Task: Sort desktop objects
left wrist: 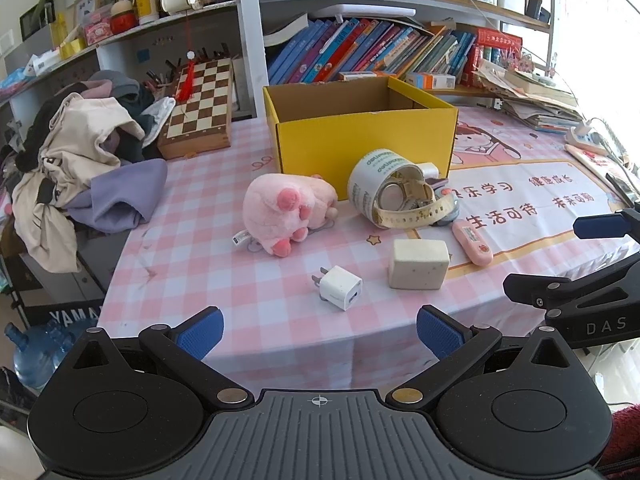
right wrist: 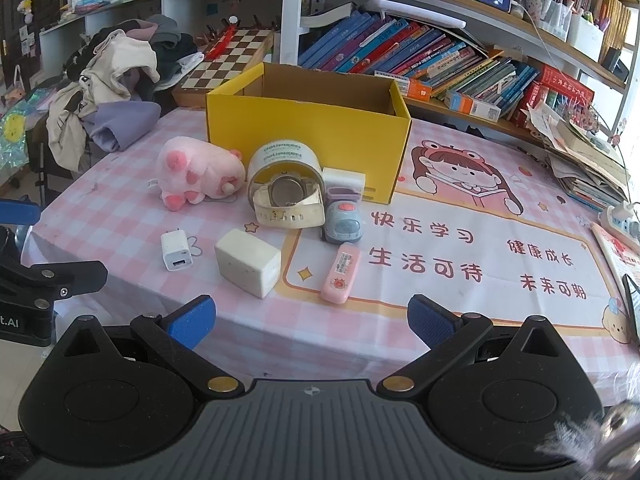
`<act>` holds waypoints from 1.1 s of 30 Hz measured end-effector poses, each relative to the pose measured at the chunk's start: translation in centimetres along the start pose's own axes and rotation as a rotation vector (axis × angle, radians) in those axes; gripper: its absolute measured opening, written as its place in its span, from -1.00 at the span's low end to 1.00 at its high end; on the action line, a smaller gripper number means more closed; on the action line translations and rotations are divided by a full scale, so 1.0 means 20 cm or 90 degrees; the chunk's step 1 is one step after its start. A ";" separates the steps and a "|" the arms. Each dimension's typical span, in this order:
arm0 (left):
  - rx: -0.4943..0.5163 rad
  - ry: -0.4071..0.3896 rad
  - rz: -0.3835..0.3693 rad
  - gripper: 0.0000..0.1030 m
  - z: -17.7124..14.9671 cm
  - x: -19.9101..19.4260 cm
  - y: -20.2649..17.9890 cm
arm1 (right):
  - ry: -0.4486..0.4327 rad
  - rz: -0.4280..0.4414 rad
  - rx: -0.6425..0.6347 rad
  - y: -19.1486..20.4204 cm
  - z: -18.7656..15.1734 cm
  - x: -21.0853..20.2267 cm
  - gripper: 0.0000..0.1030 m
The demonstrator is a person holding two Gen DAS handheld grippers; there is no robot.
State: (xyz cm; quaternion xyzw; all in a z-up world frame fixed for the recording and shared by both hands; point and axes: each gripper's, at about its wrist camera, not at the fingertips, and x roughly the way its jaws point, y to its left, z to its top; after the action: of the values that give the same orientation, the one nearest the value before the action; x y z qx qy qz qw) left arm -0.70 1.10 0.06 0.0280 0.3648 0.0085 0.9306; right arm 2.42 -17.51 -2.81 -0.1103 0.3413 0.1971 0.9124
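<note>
Lying far left on the pink checked tablecloth [right wrist: 460, 332]: a heap of soft crumpled clothes [left wrist: 76, 160], a wooden chessboard [left wrist: 200, 104] leaning behind. Next, nearer the middle, a fuzzy pink plush toy [right wrist: 196, 172] on its side, a small white cube charger [right wrist: 176, 250] in front of it. Resting right of that, a rounded off-white block [right wrist: 250, 266], speckled and matte. Standing behind, a yellow cardboard box [right wrist: 308, 136], open-topped. Touching its front, a tipped white tin [right wrist: 280, 172] with a cream watch [right wrist: 290, 204] spilling from its mouth. Just right, a grey-blue toy car [right wrist: 344, 224], then a slim pink oblong case [right wrist: 342, 278]. Hovering at the near edge, left gripper [left wrist: 320, 332] and right gripper [right wrist: 312, 322], ribbed blue pads spread wide apart, empty.
</note>
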 end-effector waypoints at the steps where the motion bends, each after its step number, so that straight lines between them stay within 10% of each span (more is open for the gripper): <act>1: 0.000 0.001 -0.001 1.00 0.00 0.00 0.00 | 0.000 0.000 0.000 0.00 0.00 0.00 1.00; 33: 0.006 0.009 -0.007 1.00 0.00 0.01 -0.02 | 0.009 0.003 -0.006 0.03 0.00 0.01 1.00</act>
State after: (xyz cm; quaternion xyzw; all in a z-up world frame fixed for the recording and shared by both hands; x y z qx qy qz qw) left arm -0.64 0.71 -0.12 0.0307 0.3712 0.0017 0.9280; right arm 2.19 -16.90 -3.02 -0.1149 0.3469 0.1999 0.9091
